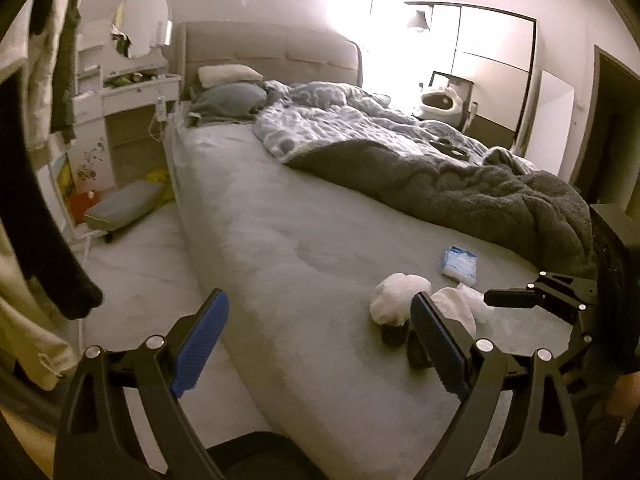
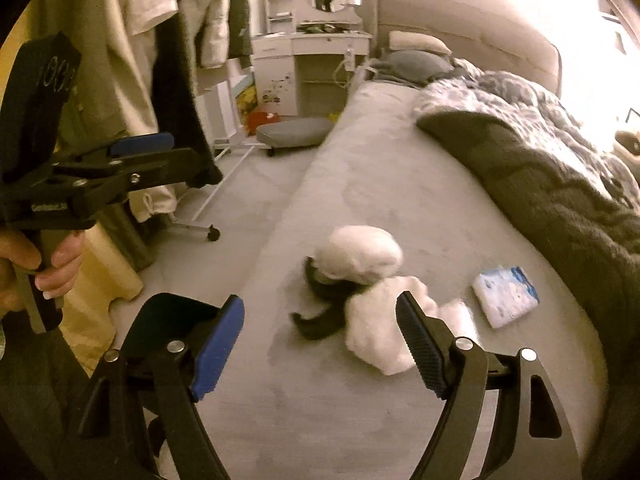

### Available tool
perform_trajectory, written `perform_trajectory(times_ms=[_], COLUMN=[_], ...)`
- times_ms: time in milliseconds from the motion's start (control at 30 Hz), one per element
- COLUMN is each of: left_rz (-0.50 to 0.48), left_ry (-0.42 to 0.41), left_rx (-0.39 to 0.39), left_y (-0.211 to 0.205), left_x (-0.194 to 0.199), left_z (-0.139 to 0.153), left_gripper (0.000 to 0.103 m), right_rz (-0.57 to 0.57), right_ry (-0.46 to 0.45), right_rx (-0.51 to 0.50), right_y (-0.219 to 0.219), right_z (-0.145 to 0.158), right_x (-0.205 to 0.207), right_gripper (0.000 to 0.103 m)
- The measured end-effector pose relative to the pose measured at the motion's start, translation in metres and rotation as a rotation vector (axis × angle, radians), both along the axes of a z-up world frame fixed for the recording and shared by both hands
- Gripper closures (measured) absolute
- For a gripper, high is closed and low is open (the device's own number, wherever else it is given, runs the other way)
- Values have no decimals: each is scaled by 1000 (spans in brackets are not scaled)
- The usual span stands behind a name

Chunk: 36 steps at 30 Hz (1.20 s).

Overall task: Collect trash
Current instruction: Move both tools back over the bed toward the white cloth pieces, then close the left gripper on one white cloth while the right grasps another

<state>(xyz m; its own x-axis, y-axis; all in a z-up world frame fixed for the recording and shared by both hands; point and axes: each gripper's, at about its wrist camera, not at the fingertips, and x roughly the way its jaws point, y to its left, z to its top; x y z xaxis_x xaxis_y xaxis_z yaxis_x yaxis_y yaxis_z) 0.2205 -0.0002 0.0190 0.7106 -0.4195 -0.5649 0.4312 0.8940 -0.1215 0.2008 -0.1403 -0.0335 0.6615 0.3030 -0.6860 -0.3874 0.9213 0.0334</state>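
On the grey bed sheet [image 1: 304, 216] lie two crumpled white tissue wads [image 1: 400, 298] [image 1: 456, 306]. Small dark scraps [image 1: 394, 334] sit right against them, and a blue-white tissue packet [image 1: 460, 262] lies a little farther back. My left gripper [image 1: 320, 340] is open and empty over the bed's edge, its right finger just in front of the wads. In the right wrist view my right gripper [image 2: 320, 344] is open and empty too. One wad [image 2: 380, 332] lies by its right finger, and the other wad [image 2: 362, 254], the dark scraps [image 2: 320, 316] and the packet [image 2: 506, 294] are beyond.
A rumpled grey and patterned duvet [image 1: 460, 184] covers the bed's right half. Clothes [image 2: 152, 40] hang on a wheeled rack at the left. On the floor stands a low grey cushion stool [image 2: 294, 130], with a white dressing table [image 2: 312, 44] behind it. A hand [image 2: 52, 268] holds the left gripper.
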Motion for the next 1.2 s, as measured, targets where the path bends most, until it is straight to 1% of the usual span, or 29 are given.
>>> perform_trajectory(times_ms=[200,267,500,667,800,1000,1067,1100,1133,1200], left_rz=[-62,-107,-207,-241,-271,-304,-310,-312,-317,-327], left_ry=[66,94,136,174,205,242,249,249,251,259], left_rx=[-1,-17,-14,-14,-19,-6,-11,-13,-16,-21], left_y=[-18,-26,-54,-70,-82,-99,-101,-103,-103,-106], left_x=[26,34,47,61,71,81,84,85,85,85], left_z=[-16,-22,-39,-51,-60,-72,-74,-74,-73,-73], left_gripper=[12,12,15,16,18,26,35,38,42,45], right_rz=[-21,-22,-18,-17,-10,-18,-17,-19,-24,-39], right_ry=[23,29,56,89,106,120,114,109,108,106], right_rx=[33,41,56,69,56,58,56,55,52,57], right_y=[-17,-20,-31,-35,-33,-39,-40,-40,-40,-45], right_z=[-9,-12,-23,-36,-43,-53,-54,-54,-55,-55], right_x=[9,13,30,38,40,41,40,40,40,40], right_gripper=[24,24,24,24,24,24,24,28,34,40])
